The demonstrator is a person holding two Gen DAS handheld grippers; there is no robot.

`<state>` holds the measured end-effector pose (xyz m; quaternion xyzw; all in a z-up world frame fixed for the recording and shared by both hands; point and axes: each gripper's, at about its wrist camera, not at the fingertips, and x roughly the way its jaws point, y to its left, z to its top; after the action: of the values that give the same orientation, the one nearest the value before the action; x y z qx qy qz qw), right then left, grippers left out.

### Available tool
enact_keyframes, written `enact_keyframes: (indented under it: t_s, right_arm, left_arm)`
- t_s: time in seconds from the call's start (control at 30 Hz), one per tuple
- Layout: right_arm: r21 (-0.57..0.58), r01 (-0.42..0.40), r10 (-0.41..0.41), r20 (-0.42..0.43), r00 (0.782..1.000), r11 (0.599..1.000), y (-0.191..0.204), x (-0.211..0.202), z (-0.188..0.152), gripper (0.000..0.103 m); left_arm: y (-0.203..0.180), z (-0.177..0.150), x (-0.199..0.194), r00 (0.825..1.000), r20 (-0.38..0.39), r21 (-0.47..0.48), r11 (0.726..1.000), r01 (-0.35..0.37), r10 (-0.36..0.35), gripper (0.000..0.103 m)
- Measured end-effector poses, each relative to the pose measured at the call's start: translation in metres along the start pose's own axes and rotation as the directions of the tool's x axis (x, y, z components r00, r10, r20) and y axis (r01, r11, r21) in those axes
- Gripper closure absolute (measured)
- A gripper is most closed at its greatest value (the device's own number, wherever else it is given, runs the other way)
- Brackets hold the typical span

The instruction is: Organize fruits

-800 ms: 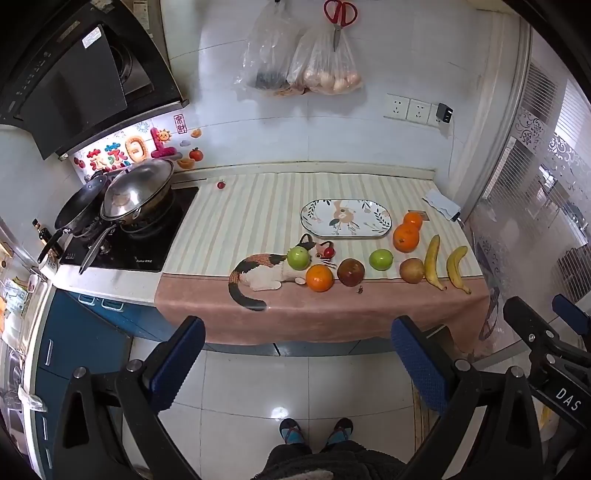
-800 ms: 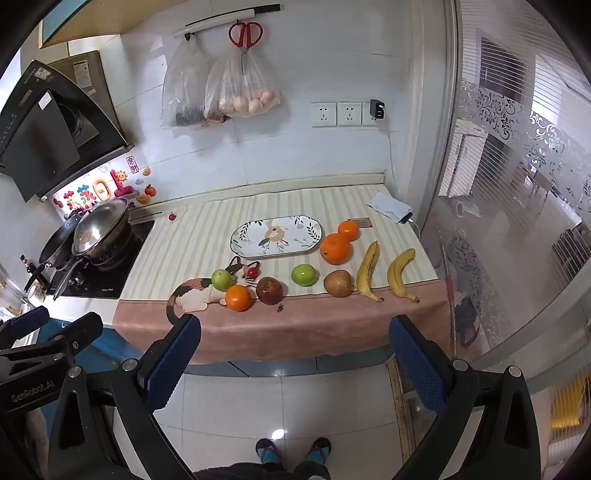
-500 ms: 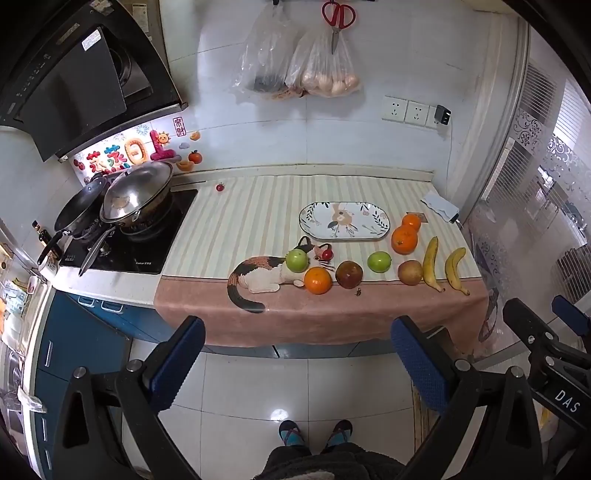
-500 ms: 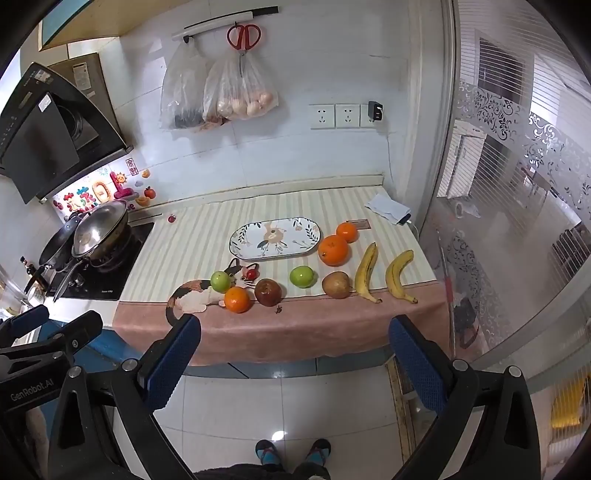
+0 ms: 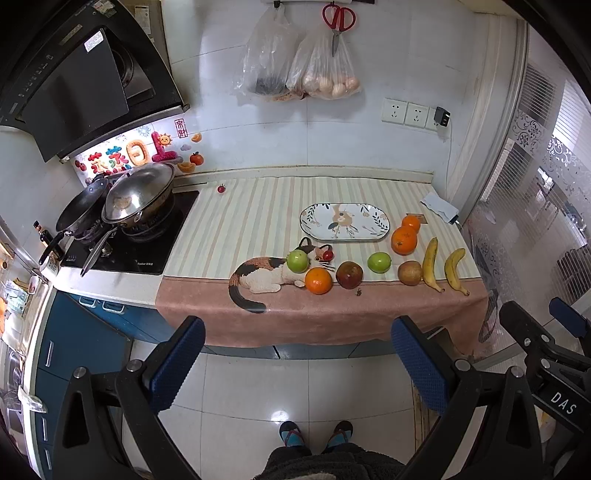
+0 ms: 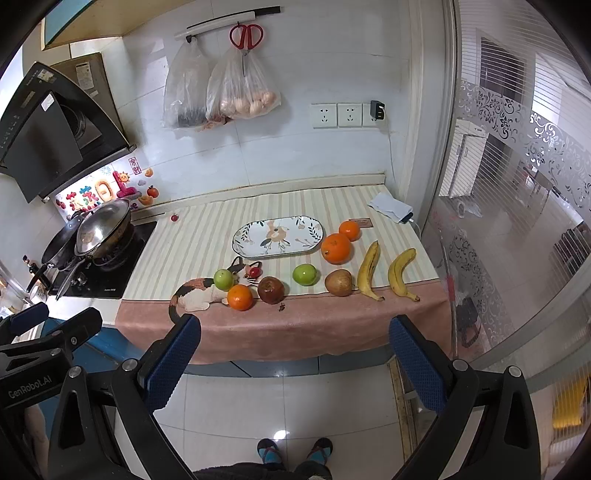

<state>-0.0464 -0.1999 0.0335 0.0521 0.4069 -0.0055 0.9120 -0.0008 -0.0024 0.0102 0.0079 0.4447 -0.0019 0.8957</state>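
Observation:
Fruit lies in a row on the counter: two green apples, several oranges, a dark red apple, a brown pear and two bananas. An empty oval patterned plate sits behind them, also in the right wrist view. My left gripper and right gripper are both open and empty, held over the floor well in front of the counter.
A stove with a lidded wok is at the left. A cat figure lies by the fruit. Bags and scissors hang on the wall. A glass partition stands at the right. My feet are on the tile floor.
Both grippers have drifted slightly; the counter scene shifts a little in both views. Nothing on the counter has moved.

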Motion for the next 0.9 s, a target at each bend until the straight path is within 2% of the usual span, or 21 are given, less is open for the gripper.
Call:
enact_keyframes:
  t_s: [0.9]
  right_arm:
    - [-0.002,0.006,-0.006,-0.008,1.000,1.000,-0.0035,0.0080,0.0015,0.000]
  left_arm:
    - [-0.0054,-0.0056,0.0032,1.000,-0.001,-0.001,1.000,0.008,-0.008,0.000]
